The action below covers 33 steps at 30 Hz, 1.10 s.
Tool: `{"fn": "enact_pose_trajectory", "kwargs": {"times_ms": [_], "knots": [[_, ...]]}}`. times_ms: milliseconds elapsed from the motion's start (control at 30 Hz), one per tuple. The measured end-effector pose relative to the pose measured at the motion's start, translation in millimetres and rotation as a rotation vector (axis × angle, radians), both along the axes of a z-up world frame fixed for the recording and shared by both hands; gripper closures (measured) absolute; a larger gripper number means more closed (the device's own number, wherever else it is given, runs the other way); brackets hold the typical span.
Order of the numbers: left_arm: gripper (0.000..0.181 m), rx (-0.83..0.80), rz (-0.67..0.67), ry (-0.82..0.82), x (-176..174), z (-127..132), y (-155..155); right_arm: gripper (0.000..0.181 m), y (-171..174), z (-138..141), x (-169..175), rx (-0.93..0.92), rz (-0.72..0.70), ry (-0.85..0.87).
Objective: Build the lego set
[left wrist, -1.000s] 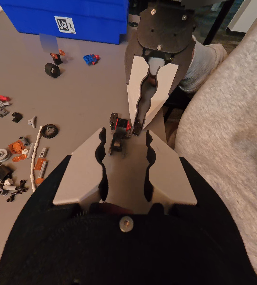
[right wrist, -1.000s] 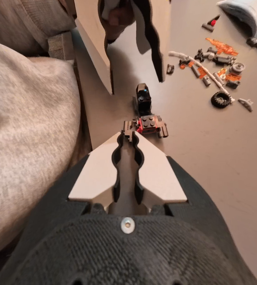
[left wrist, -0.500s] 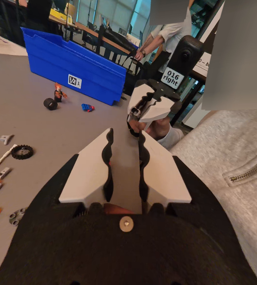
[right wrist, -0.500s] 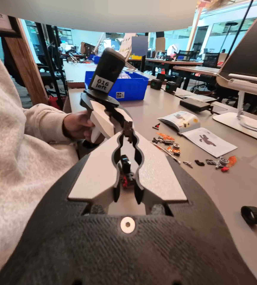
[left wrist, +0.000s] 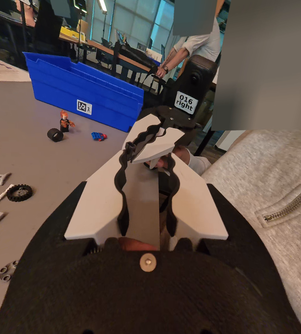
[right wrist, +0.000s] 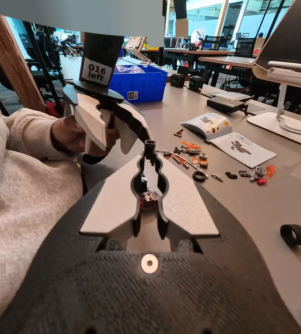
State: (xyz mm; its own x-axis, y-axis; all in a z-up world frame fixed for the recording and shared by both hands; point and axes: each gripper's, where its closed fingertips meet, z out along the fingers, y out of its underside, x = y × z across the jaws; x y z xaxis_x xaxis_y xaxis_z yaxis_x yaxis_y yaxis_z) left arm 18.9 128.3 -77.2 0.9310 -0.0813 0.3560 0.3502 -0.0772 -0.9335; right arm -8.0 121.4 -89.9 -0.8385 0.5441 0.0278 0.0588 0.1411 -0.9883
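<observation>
My right gripper (right wrist: 149, 157) is shut on a small black Lego piece (right wrist: 150, 144) that pokes out past its tips, held in the air above the table's near edge. The piece (left wrist: 130, 146) and the right gripper (left wrist: 130, 153) also show in the left wrist view, next to my left gripper's left fingertip. My left gripper (left wrist: 147, 155) is open and empty, raised and facing the right one; it also shows in the right wrist view (right wrist: 128, 146). A black and red Lego assembly (right wrist: 147, 198) lies on the grey table (right wrist: 236, 207), seen through the gap between the right fingers.
A blue bin (left wrist: 84, 90) stands at the back. Near it are a flame-headed minifigure (left wrist: 64, 121), a black tyre (left wrist: 55, 134) and a blue-red figure (left wrist: 99, 136). Loose parts (right wrist: 187, 155), a spoked wheel (right wrist: 199, 175) and an open booklet (right wrist: 227, 137) lie mid-table. A grey sleeve (right wrist: 28, 180) is close. Both grippers' tips are roughly 20 centimetres from the blue-red figure (left wrist: 99, 136).
Both grippers have lifted off the table and tilted up towards each other. The right one carries the small black piece away from the assembly. The left one stays open and empty.
</observation>
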Motion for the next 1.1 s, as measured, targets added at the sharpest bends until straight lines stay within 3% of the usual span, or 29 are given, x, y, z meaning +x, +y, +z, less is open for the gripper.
{"fn": "enact_pose_trajectory", "kwargs": {"times_ms": [233, 433, 667, 767, 833, 1100], "knots": [[0.131, 0.004, -0.023, 0.018, 4.9, -1.2, 2.4, 0.172, 0.0, -8.5, -0.7, 0.025, 0.008, -0.041], [0.133, 0.101, -0.025, -0.13, -5.6, 6.6, -5.4, 0.172, -0.6, 17.2, 12.5, -0.119, 0.087, 0.032], [0.151, 0.189, -0.135, -0.232, 4.1, 14.2, -9.2, 0.173, -2.8, 40.0, 28.7, -0.302, 0.217, 0.033], [0.175, 0.188, -0.163, -0.198, 11.6, 15.4, -8.5, 0.173, -6.6, 39.0, 31.0, -0.328, 0.254, 0.005], [0.181, 0.184, -0.156, -0.194, 11.1, 15.2, -8.9, 0.173, -8.2, 39.5, 32.1, -0.34, 0.267, -0.001], [0.164, 0.21, -0.161, -0.245, 8.4, 17.2, -10.0, 0.173, -9.9, 37.4, 31.8, -0.345, 0.279, -0.018]]}}
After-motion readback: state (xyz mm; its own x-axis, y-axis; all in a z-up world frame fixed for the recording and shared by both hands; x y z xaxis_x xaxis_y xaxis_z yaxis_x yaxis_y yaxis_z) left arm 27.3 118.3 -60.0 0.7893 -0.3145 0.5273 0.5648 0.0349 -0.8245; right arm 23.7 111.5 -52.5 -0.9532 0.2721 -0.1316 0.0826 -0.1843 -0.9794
